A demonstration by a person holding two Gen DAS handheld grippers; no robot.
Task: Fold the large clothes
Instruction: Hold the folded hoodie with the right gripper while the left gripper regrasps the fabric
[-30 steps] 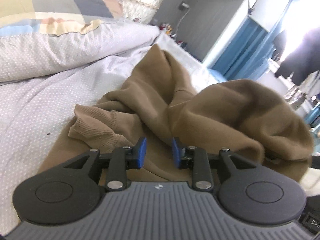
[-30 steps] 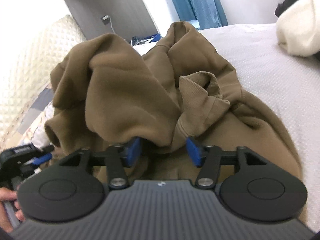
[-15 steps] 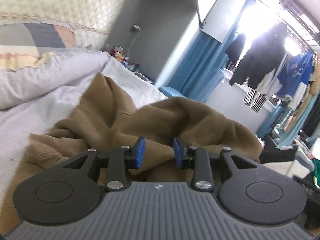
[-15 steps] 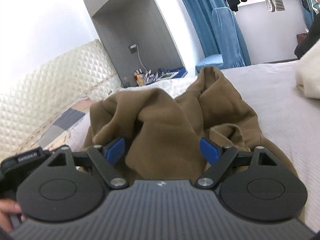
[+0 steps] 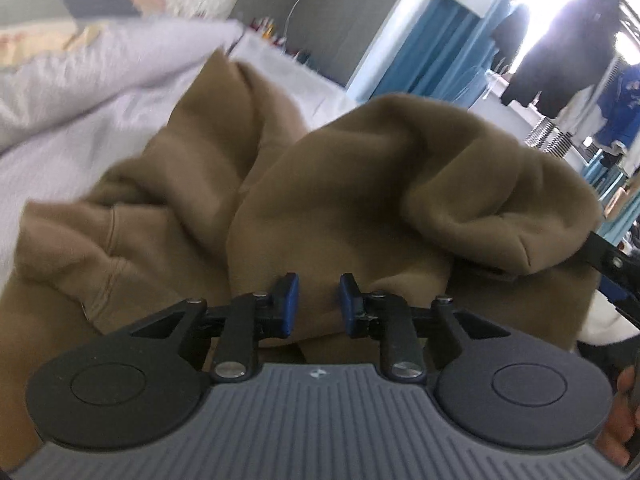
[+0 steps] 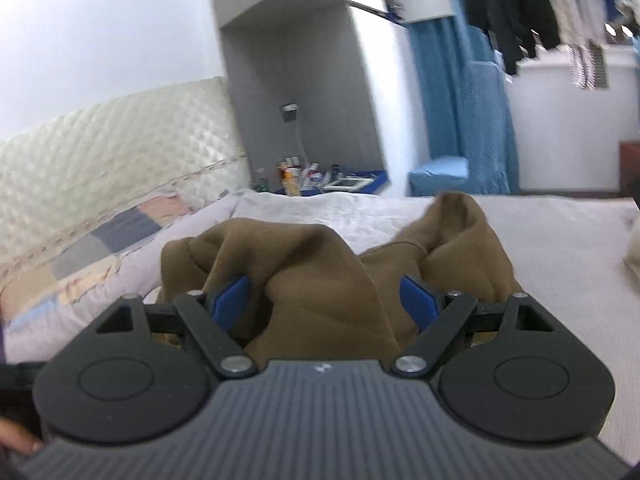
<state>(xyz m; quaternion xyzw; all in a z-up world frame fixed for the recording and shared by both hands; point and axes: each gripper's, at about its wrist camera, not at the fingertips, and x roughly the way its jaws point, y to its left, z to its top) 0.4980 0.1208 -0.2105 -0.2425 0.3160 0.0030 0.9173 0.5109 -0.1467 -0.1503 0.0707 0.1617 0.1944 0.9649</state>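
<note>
A crumpled brown sweatshirt [image 5: 360,184] lies bunched on the white bed [image 5: 92,148]. My left gripper [image 5: 314,300] has its blue pads pinched on a fold of the sweatshirt. The ribbed cuff [image 5: 68,232] lies at the left. In the right wrist view the sweatshirt [image 6: 320,280] bulges up between the wide-apart jaws of my right gripper [image 6: 326,300], which is open, with the cloth draped over its front. The right gripper's black finger [image 5: 608,256] shows at the right edge of the left wrist view, under the raised fold.
A patchwork pillow [image 6: 100,248] and quilted headboard [image 6: 120,148] are at the left. A grey alcove with small bottles [image 6: 296,172], blue curtains [image 6: 468,100] and hanging clothes [image 5: 560,60] stand beyond the bed. A white garment [image 6: 634,256] lies at the right edge.
The right gripper's jaws have spread wide and it has tilted up towards the wall. The left gripper stays pinched on the fold and has dipped back down to the sweatshirt.
</note>
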